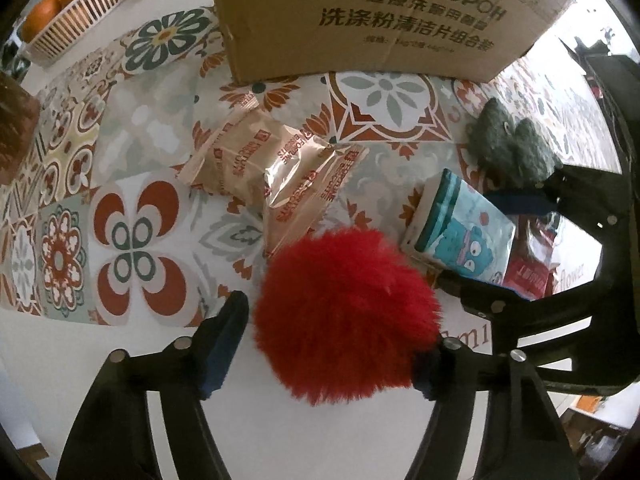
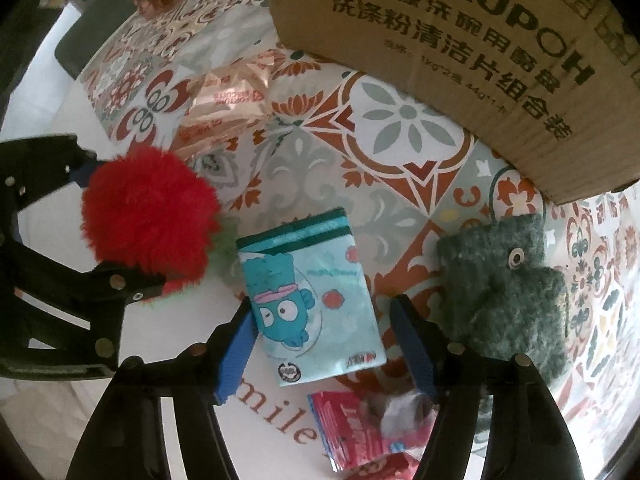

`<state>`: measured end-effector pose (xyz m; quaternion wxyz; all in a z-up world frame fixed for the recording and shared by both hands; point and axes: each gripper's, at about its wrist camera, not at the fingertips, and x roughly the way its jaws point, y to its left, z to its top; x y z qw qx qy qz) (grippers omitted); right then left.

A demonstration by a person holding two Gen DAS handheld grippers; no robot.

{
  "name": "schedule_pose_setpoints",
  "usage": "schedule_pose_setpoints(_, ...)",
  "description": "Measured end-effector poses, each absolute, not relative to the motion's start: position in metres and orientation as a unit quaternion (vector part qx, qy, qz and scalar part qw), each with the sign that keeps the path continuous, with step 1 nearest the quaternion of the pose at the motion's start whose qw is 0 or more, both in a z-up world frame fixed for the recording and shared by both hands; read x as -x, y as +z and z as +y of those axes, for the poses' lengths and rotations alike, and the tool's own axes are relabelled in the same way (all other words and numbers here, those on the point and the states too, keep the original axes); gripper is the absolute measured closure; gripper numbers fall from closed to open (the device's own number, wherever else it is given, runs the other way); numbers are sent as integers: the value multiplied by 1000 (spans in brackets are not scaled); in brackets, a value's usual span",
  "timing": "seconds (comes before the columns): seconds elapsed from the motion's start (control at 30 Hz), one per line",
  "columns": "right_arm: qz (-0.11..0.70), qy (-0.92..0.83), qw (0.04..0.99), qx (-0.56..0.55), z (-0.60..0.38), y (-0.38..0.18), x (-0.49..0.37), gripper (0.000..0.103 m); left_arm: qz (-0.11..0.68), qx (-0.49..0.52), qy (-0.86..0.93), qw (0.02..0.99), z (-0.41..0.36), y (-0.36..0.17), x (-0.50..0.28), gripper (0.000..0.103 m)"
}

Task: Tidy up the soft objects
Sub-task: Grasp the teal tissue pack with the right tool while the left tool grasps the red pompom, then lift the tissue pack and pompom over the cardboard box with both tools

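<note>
A fluffy red pompom (image 1: pixel 344 316) sits between the fingers of my left gripper (image 1: pixel 324 348), which is open around it; the right pad touches its fur, the left pad stands apart. It also shows in the right wrist view (image 2: pixel 150 214). My right gripper (image 2: pixel 332 348) is open, its blue pads on either side of a light-blue cartoon tissue pack (image 2: pixel 316 308), also seen in the left wrist view (image 1: pixel 460 232). A dark green knitted toy (image 2: pixel 504 284) lies to the right, also visible in the left wrist view (image 1: pixel 512 148). The cardboard box (image 1: pixel 380 16) stands behind.
Gold biscuit packets (image 1: pixel 276 172) lie on the patterned tablecloth (image 1: pixel 136 236). A red snack packet (image 2: pixel 352 428) lies under my right gripper. A white basket of oranges (image 1: pixel 76 4) stands at the far left. A brown object (image 1: pixel 16 128) sits at the left edge.
</note>
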<state>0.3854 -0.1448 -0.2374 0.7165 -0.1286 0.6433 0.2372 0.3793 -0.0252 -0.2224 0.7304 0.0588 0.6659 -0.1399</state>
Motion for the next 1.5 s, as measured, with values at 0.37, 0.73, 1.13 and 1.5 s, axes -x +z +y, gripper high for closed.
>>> schedule_pose_setpoints(0.37, 626, 216, 744, 88, -156, -230, -373, 47, 669, -33, -146, 728, -31, -232, -381, 58)
schedule_pose_setpoints(0.73, 599, 164, 783, 36, -160, -216, -357, 47, 648, -13, -132, 750, -16, -221, -353, 66)
schedule_pose_setpoints(1.13, 560, 129, 816, -54, -171, -191, -336, 47, 591, 27, -119, 797, 1, -188, -317, 66)
schedule_pose_setpoints(1.5, 519, 110, 842, -91, -182, -155, -322, 47, 538, 28, -116, 835, -5, -149, -323, 66)
